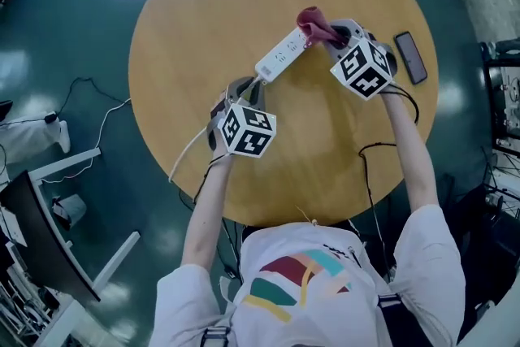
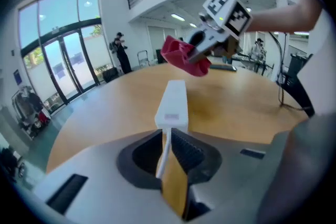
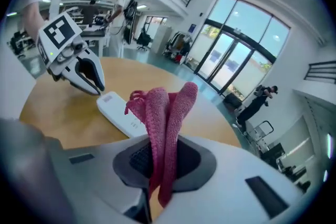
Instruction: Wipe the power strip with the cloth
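A white power strip [image 1: 283, 54] lies slantwise on the round wooden table [image 1: 203, 4]. Its thin white cable [image 1: 188, 149] trails toward the near-left edge. My left gripper [image 1: 244, 91] sits at the strip's near end. In the left gripper view the strip [image 2: 173, 105] stretches away from the left gripper [image 2: 167, 147], whose jaws are shut on the cable right behind the strip. My right gripper [image 1: 335, 36] is shut on a bunched pink cloth [image 1: 315, 24], which hovers just over the strip's far end. The cloth [image 3: 163, 107] stands up out of the right gripper [image 3: 161, 157].
A black phone [image 1: 410, 57] lies on the table right of my right gripper. Dark cables hang over the near table edge [image 1: 370, 175]. On the floor to the left are a white cord [image 1: 106, 122] and equipment. People stand far off by the glass doors [image 2: 121, 52].
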{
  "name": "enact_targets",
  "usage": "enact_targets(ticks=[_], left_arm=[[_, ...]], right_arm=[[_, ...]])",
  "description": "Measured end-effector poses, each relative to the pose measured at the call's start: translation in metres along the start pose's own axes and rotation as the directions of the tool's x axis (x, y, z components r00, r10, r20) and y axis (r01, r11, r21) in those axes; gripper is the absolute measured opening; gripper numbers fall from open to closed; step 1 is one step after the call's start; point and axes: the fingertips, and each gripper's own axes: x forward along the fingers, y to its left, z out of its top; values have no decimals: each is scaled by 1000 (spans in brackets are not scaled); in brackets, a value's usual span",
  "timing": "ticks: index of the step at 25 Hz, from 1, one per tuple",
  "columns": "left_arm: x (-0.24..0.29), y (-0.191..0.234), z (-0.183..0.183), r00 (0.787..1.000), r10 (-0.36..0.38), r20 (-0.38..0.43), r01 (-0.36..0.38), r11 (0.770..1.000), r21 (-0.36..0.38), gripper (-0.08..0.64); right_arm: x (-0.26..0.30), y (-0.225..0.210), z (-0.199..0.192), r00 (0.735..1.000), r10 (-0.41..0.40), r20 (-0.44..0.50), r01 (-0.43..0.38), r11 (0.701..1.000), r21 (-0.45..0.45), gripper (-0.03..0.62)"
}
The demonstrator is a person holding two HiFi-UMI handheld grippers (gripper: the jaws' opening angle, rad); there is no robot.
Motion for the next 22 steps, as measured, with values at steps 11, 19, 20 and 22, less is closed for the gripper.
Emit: enact_targets(ticks=[11,19,20,22], left_arm=[[-126,-47,88,900,-3,436,176,917,-357,138],[-194,-104,76,856,191,481,70,878,-474,43],[-200,-107,76,841,202,502,63,885,-461,43],[-210,-117,76,821,190,538,69,903,-424,43]], right_arm=[[-173,78,39,887,-323,331,32,757,653,38],[-240,157,23,871,-266,414,-82,751,655,38],[-244,164,21,868,-267,419,-90,744,662,38],[-251,177,21,862,-266,431,-110,733,671,38]])
